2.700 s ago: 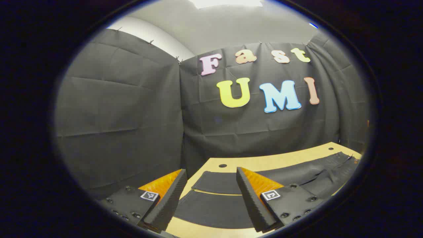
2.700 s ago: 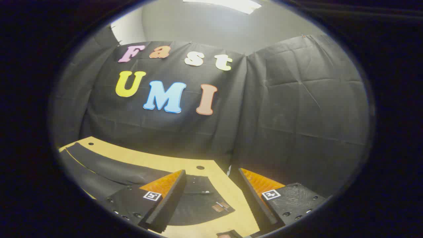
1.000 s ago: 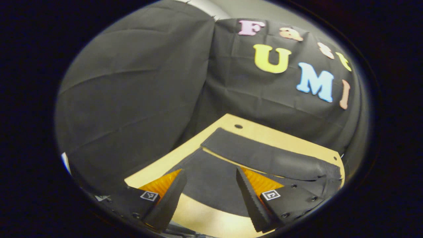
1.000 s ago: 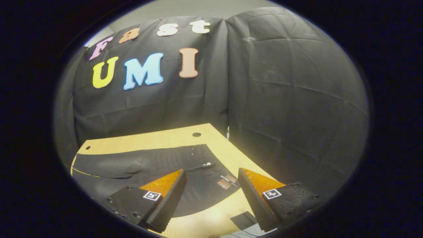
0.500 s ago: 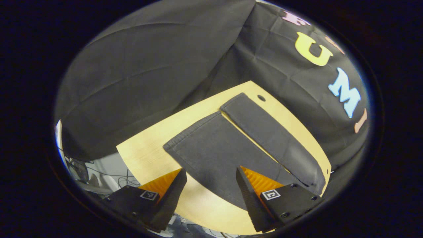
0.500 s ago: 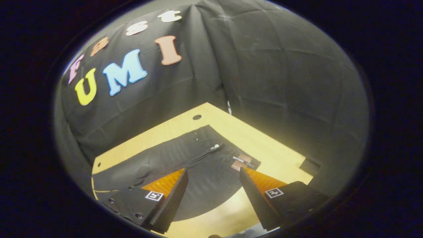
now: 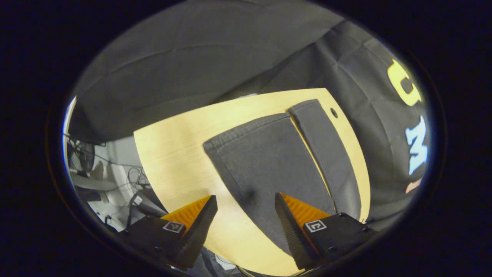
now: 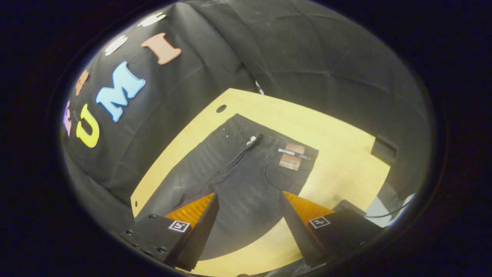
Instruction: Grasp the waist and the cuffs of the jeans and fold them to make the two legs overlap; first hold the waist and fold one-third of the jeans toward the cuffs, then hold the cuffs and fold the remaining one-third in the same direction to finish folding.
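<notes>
The jeans [image 8: 246, 169] lie flat along the bench [image 7: 173, 154], legs side by side, while the left gripper [image 7: 246, 215] and right gripper [image 8: 248, 215] hover wide open (pinching one layer risks crooked overlap).

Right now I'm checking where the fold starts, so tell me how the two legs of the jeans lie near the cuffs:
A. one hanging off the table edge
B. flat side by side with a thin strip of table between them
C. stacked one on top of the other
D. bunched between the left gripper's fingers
B: in the left gripper view both legs of the jeans lie flat on the table with a narrow strip of wood between them, and the left gripper is open above them.
</notes>
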The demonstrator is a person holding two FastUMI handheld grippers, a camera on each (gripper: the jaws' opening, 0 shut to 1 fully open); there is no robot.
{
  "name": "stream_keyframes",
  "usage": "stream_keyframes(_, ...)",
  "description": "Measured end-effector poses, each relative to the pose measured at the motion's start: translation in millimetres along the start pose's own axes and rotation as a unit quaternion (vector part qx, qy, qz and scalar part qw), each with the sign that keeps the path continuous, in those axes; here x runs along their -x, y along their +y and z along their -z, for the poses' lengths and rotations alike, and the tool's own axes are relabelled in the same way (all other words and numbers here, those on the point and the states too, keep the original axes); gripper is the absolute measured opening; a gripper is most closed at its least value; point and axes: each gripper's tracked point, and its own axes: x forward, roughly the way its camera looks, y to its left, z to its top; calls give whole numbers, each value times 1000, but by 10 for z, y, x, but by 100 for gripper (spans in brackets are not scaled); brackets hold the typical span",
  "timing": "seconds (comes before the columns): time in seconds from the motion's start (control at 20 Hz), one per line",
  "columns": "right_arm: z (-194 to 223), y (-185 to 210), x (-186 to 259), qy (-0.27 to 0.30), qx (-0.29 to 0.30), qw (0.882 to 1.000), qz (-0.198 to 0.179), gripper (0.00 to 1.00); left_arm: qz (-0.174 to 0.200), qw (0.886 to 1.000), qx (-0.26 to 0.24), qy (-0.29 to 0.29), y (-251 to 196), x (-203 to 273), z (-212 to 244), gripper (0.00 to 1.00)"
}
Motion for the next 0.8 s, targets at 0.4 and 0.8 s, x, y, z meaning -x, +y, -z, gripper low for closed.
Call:
stream_keyframes(0.4, 278, -112, -227, 97, -139, 985, -20, 95, -12, 998, 49, 25, 30, -251, -8, 98)
stream_keyframes(0.8, 312, -280, -342, 113, -176, 978, 9, 95, -65, 996, 50, 32, 33, -350, -98, 92)
